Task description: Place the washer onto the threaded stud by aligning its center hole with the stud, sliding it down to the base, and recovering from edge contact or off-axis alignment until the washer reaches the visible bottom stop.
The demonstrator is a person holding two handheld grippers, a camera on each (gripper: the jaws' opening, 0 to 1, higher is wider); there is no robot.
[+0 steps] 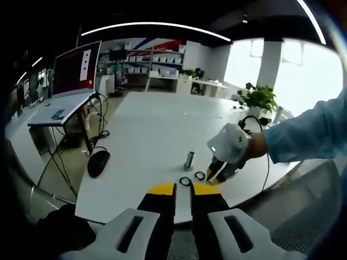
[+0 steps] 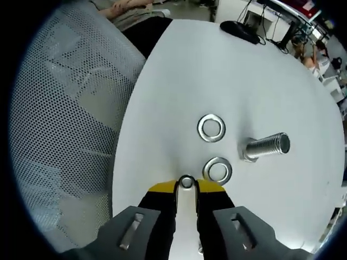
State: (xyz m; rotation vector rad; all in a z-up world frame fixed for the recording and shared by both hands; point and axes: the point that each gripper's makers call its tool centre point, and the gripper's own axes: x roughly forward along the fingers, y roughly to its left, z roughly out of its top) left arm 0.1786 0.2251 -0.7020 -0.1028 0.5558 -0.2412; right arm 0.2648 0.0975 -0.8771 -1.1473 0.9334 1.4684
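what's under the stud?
The stud stands head-down on the bare white table; no washer is under it or on it. Two washers lie beside it. The right claw pinches a small ring.

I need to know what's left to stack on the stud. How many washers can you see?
3. One washer sits between the right gripper's jaw tips, smaller than the rest. One lies just beyond, near the stud. One lies farther out on the table.
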